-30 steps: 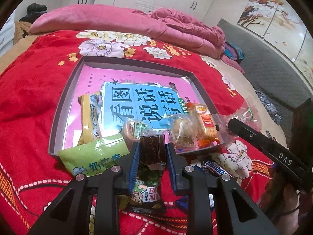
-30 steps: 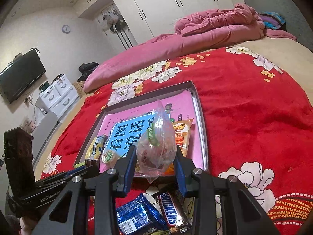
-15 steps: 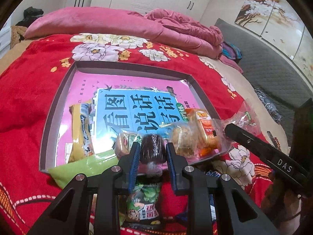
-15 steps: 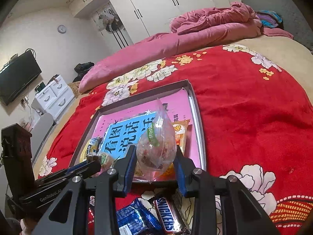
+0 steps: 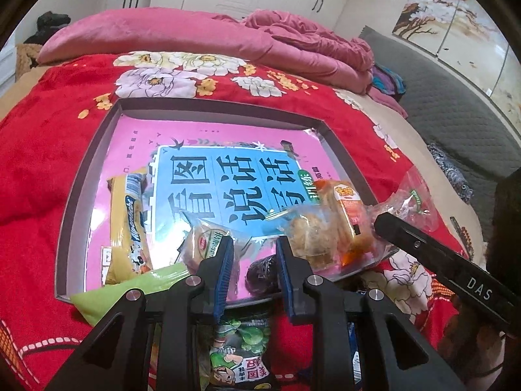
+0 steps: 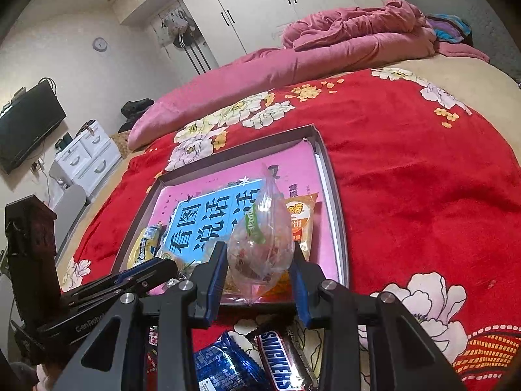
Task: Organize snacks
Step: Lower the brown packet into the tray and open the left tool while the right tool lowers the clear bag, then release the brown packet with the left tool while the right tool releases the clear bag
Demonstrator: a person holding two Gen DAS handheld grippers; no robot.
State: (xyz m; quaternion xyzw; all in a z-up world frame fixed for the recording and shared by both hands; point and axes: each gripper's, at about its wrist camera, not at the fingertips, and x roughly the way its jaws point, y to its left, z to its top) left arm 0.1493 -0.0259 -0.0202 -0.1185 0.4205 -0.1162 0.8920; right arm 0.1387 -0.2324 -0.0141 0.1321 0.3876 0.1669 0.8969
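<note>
Left claw (image 5: 254, 254) stands apart, dark snack (image 5: 262, 273) dropped in tray (image 5: 84, 176); right claw (image 6: 259, 270) grips clear bag (image 6: 260, 247), tray drop probably next.

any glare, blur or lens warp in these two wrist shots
Left wrist view: strong fisheye bending and dark corners; glare whitens the tray liner by its left wall; the green packet at the bottom is soft. Right wrist view: same warp; the wardrobe doors are blown out; the Snickers bar reads sharp.
</note>
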